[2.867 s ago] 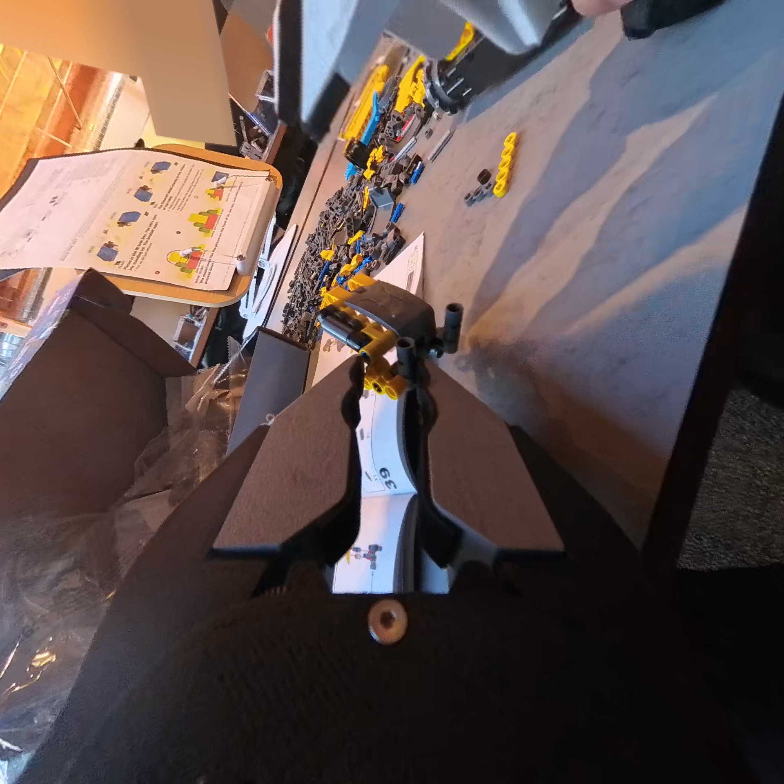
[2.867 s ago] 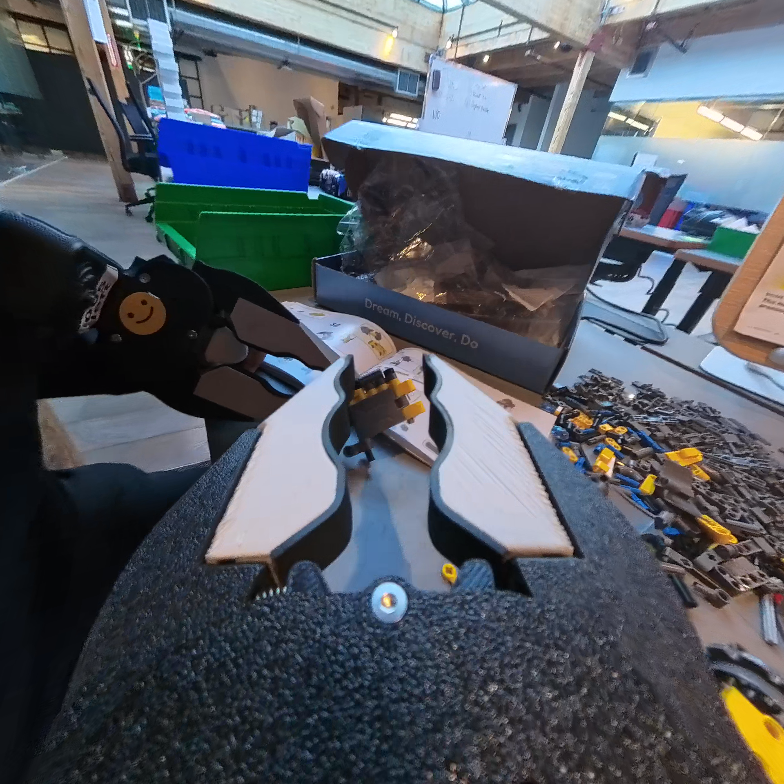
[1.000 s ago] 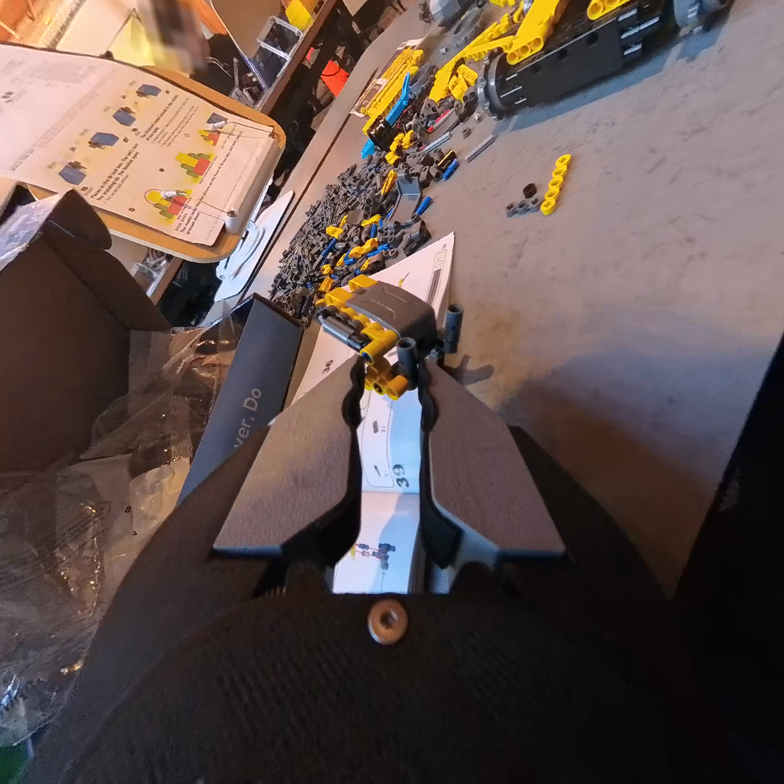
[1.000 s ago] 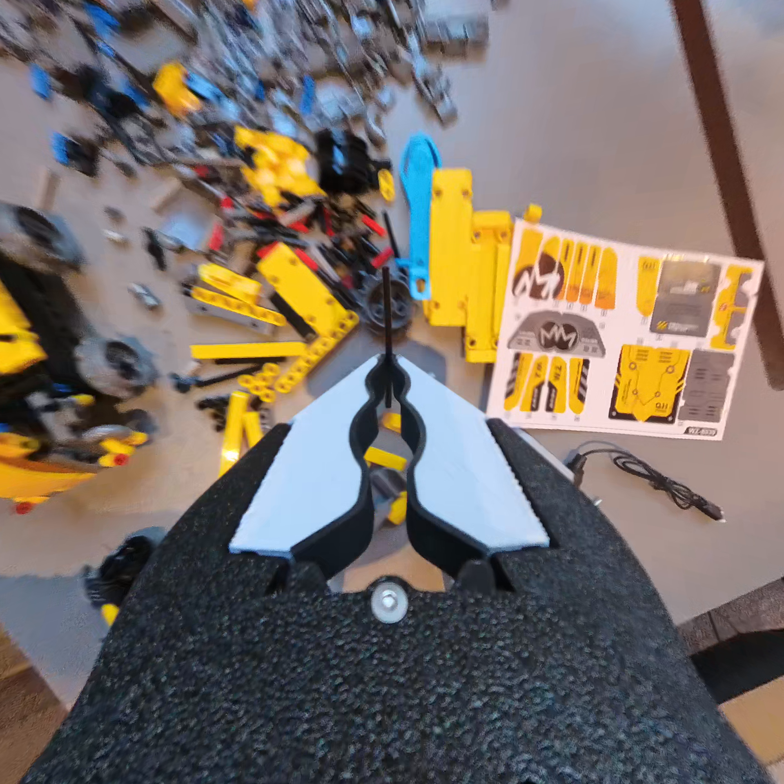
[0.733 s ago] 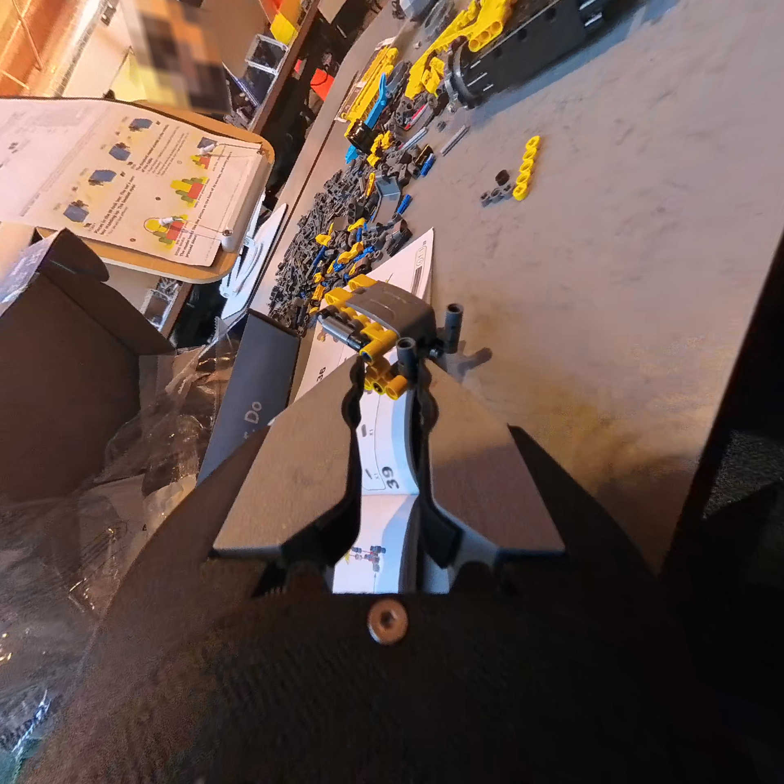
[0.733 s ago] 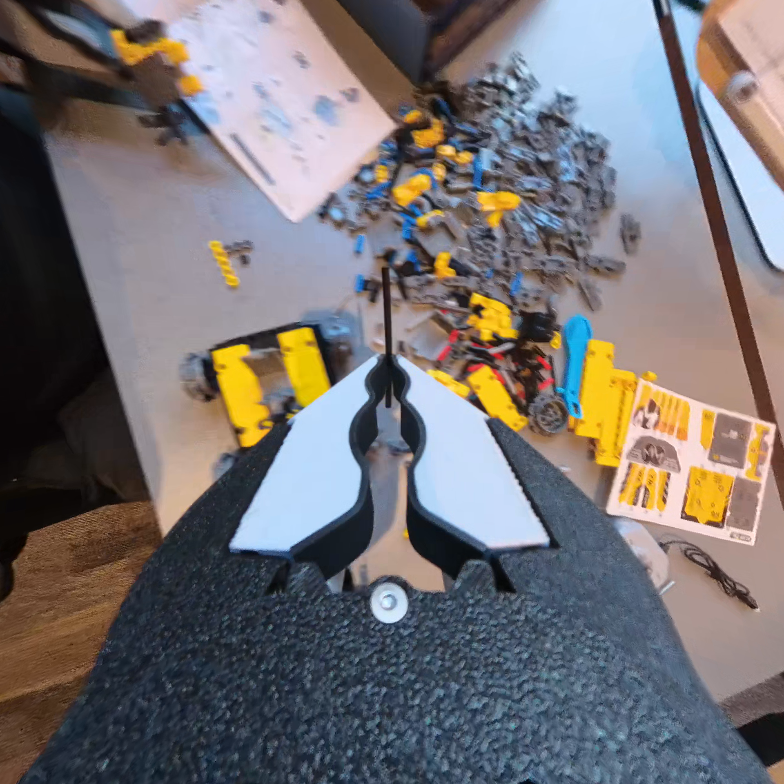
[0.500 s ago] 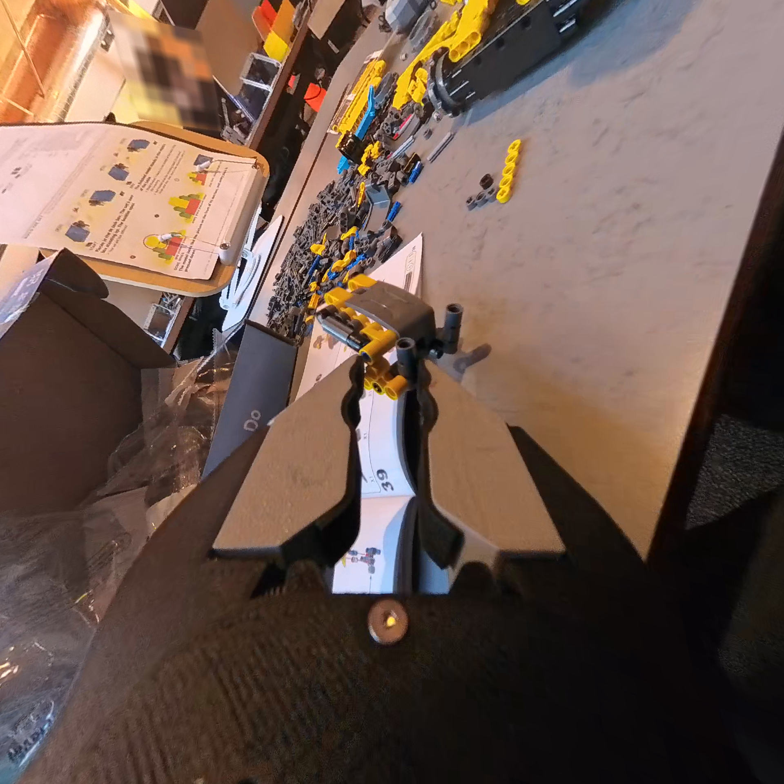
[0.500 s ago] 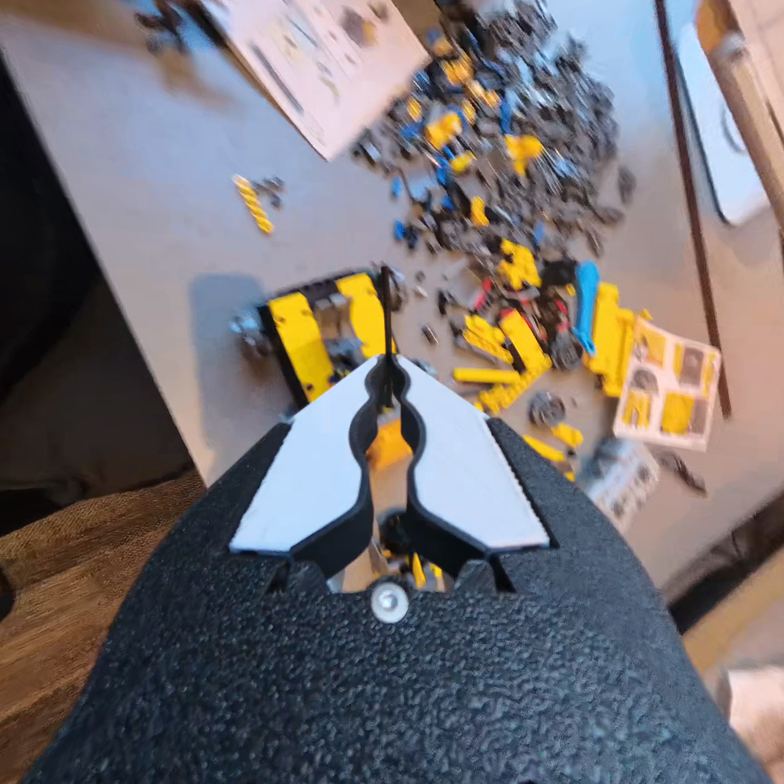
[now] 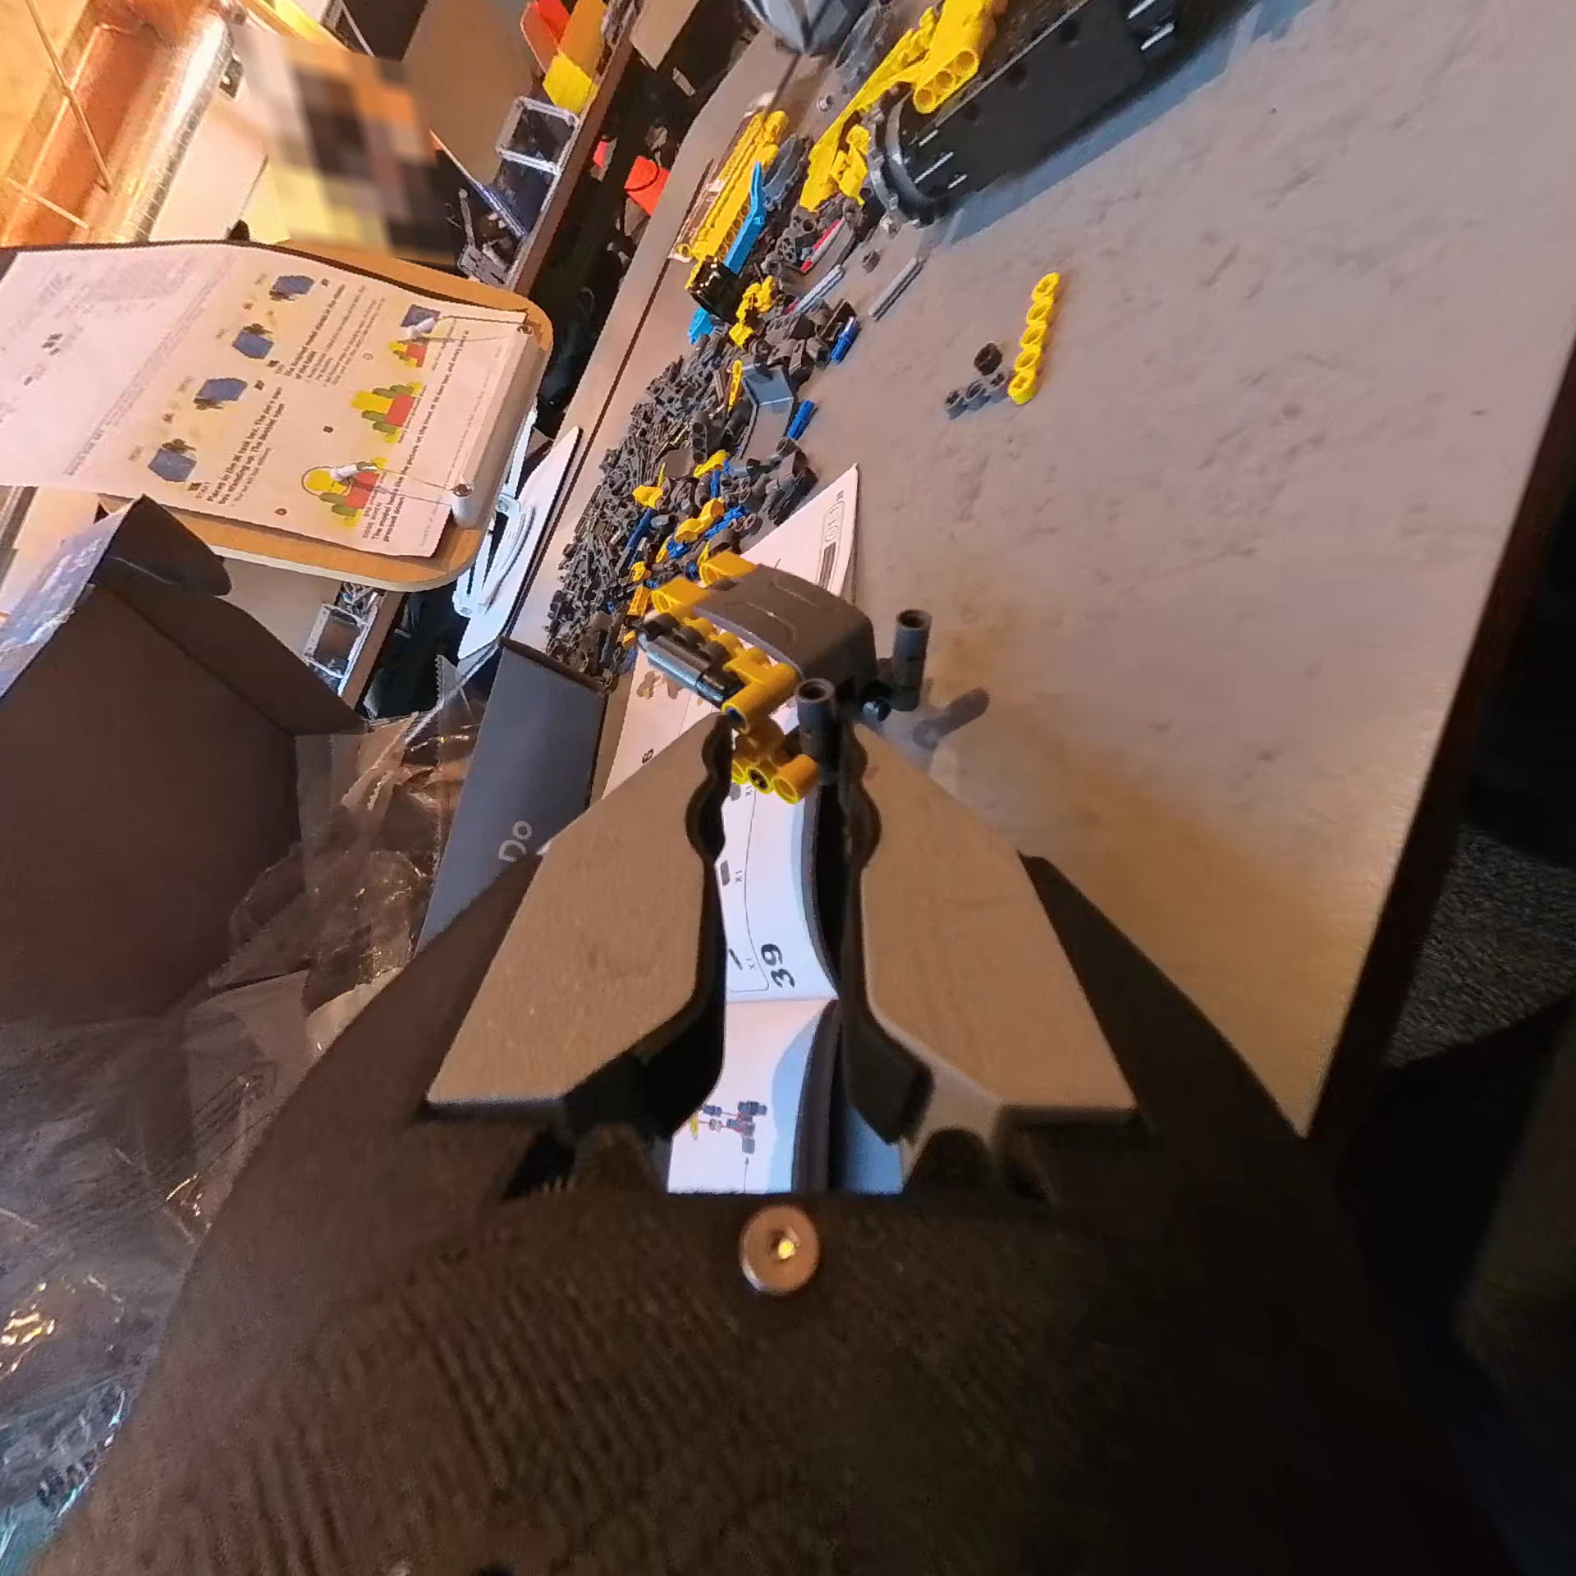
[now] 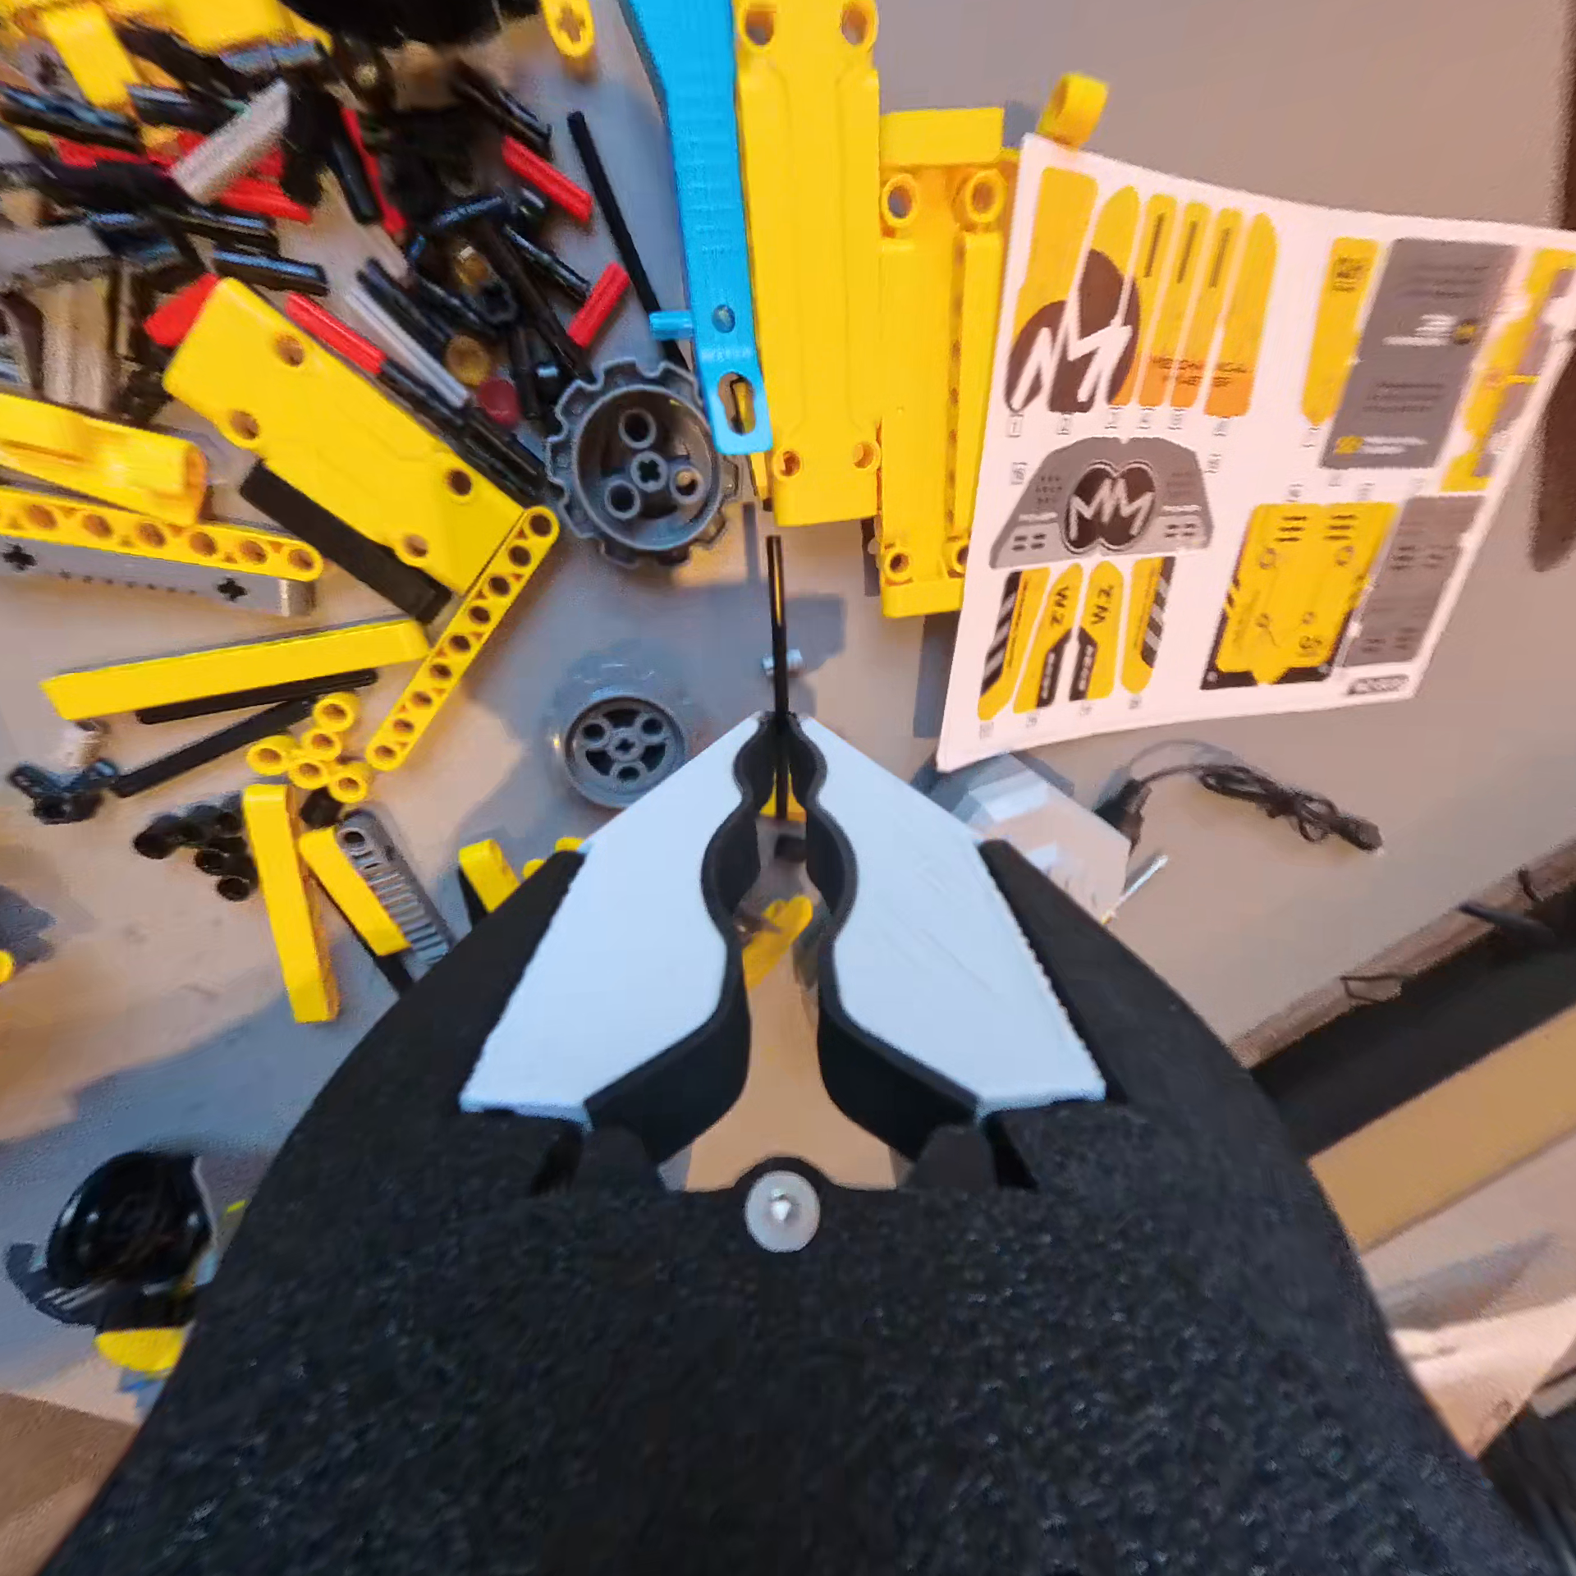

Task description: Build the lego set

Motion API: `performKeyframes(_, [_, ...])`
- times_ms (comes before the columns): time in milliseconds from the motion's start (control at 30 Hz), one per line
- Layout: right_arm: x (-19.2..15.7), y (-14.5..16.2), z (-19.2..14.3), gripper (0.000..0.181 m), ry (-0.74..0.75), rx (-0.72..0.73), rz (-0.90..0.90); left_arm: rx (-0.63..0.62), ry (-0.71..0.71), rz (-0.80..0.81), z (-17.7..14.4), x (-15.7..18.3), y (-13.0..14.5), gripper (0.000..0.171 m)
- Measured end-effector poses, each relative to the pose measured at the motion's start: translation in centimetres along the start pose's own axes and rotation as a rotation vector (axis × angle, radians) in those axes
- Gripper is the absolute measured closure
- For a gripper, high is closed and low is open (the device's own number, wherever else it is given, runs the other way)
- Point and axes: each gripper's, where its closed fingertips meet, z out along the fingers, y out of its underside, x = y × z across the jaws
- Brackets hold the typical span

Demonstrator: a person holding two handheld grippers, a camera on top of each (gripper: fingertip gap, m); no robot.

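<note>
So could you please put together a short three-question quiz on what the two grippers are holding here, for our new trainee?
1. True or false: the right gripper is shut on a thin black axle.
2. What does the left gripper hold? A) a blue lever B) a yellow and grey brick assembly C) a sticker sheet
3. Fill in: to the right of the axle lies a white and yellow ____ sheet.

Key: 1 true; 2 B; 3 sticker.

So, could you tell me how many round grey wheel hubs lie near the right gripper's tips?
2: a toothed grey hub beside the blue lever, and a smaller one just left of the right gripper. Others may hide in the pile.
</note>
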Motion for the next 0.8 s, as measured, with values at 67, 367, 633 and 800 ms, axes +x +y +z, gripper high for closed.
performKeyframes(67, [0.1, 0.3, 1.0, 0.180, -0.031, -0.038, -0.027, -0.005, 0.002, -0.006, 0.1, 0.0, 0.1, 0.148])
performKeyframes(367, [-2.8, 3.1, -2.2, 0.164, -0.065, 0.117, 0.067, 0.008, 0.014, -0.037, -0.1, -0.2, -0.1, 0.148])
performKeyframes(633, [-9.6, 6.3, -3.2, 0.177, -0.196, 0.198, 0.032, 0.014, 0.018, -0.047, -0.1, -0.3, -0.1, 0.148])
performKeyframes(800, [-10.9, 7.3, -1.3, 0.174, -0.221, 0.129, 0.013, 0.012, 0.017, -0.041, -0.1, -0.2, -0.1, 0.148])
